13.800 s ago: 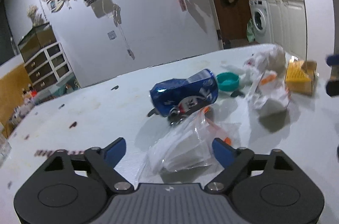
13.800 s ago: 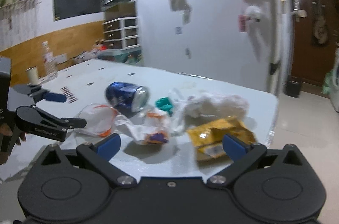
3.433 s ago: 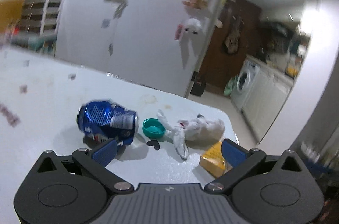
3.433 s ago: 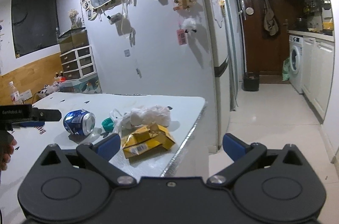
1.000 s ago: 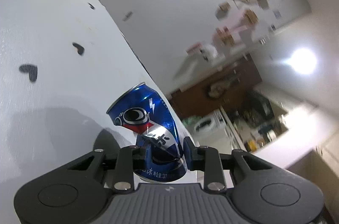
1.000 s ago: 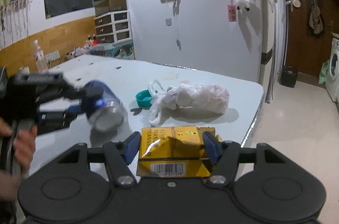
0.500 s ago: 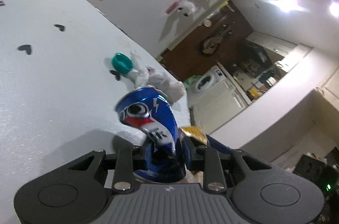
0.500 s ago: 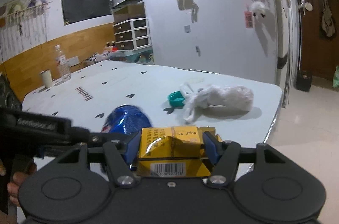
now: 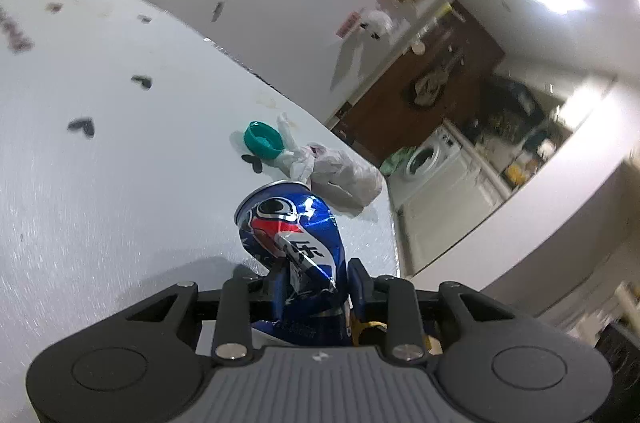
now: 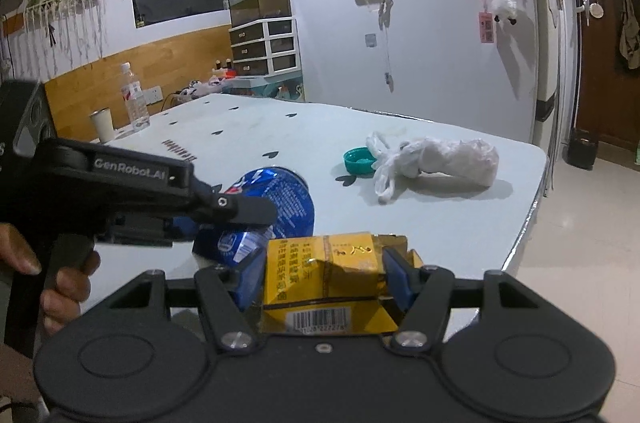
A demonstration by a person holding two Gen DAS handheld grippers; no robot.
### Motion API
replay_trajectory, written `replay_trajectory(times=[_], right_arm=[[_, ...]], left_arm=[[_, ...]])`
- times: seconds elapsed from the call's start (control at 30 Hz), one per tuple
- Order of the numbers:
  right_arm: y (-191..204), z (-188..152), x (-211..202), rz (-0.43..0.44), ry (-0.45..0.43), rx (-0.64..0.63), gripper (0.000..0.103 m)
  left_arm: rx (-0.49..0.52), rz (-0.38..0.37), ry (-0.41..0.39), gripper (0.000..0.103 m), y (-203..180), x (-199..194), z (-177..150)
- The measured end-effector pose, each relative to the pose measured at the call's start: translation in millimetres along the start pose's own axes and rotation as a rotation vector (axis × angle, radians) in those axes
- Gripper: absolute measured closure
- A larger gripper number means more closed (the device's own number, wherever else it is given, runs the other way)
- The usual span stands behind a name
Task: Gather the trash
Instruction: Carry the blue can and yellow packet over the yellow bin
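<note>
A dented blue soda can [image 9: 296, 247] stands up between the pads of my left gripper [image 9: 316, 283], which press on its crushed lower part while the jaws are opening slightly. My right gripper [image 10: 324, 275] is shut on a crumpled yellow carton [image 10: 324, 263], held above the white table [image 10: 440, 223] near its front edge. In the right wrist view the left gripper [image 10: 240, 211] holds the can [image 10: 276, 199] just left of the carton. A knotted white plastic bag [image 10: 440, 159] and a teal cap [image 10: 358, 161] lie on the table farther back.
The table's rounded corner and right edge [image 10: 536, 191] drop to a tiled floor. A water bottle [image 10: 134, 99] and a cup [image 10: 102, 123] stand at the far left end. A person's hand [image 10: 60, 283] grips the left gripper's handle. The bag [image 9: 344, 171] and cap [image 9: 262, 139] lie beyond the can.
The left gripper has rolled and carried the can toward the carton, so the two now sit side by side. The right gripper has drifted sideways with the carton still in it.
</note>
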State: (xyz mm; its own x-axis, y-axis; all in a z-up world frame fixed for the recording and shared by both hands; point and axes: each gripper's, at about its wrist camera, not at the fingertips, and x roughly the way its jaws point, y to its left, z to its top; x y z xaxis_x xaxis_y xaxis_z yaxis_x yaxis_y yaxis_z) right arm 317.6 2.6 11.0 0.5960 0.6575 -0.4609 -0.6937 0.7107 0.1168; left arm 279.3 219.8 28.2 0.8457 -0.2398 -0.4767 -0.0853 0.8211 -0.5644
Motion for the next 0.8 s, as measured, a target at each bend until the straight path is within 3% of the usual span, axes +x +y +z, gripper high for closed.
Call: replay_trajectory(times=[0.23,0.43,0.8], right_arm=[[-2,-1,-9,-0.025,0.026,-0.003,0.039],[2,-9,-2,-0.031,0.084,-0.045,0.038],[15,-11,0,-0.07,0.113,-0.099,0.039]], left_arm=[[0.211,0.065,0.012,0.076,-24,-8,3],[0.319,0.087,0.013,0.076,-34,-16,-3],[0.476,0.227,-0.008,0.076,-37,-24,-19]])
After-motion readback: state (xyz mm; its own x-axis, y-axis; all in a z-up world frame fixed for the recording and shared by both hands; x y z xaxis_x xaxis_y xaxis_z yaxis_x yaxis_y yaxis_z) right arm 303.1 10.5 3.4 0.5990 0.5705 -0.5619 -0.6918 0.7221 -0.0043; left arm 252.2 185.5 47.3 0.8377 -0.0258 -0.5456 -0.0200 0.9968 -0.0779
